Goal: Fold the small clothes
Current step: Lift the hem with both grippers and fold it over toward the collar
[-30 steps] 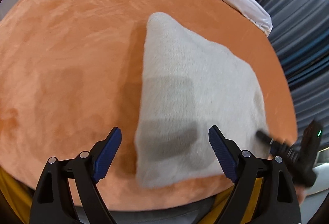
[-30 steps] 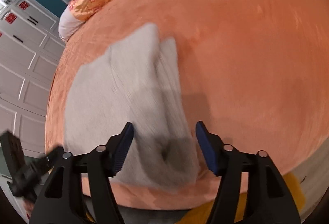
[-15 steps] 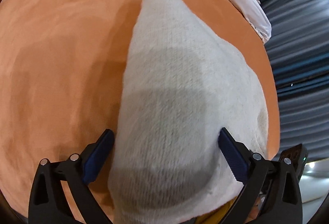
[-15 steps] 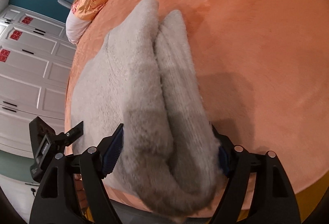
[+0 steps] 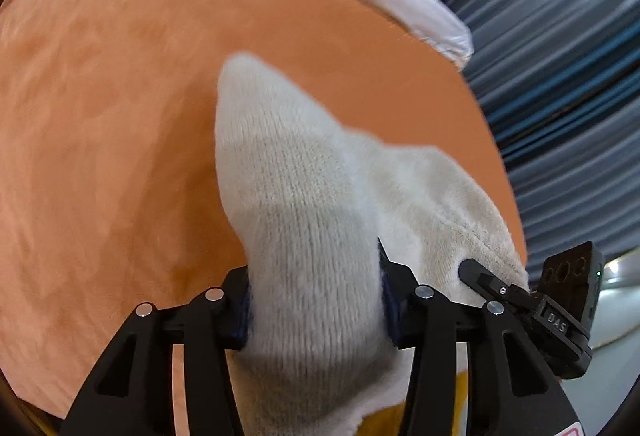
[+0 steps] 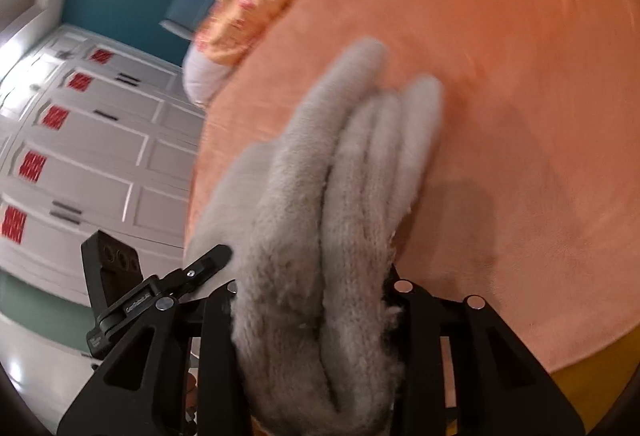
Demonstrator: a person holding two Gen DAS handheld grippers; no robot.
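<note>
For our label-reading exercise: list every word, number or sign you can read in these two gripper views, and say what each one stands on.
"DAS": on the black mount of the right gripper, seen in the left wrist view.
White lettering on the left gripper's black mount, right wrist view: too small and blurred to read.
Red paper signs on the white wardrobe doors: blurred, unreadable.
Red-and-white label at the left view's bottom edge: cut off.

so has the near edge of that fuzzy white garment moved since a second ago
Yes. The white garment lay flat on the orange blanket; now its near edge is bunched and raised off it, with the left gripper and right gripper closing on it.
</note>
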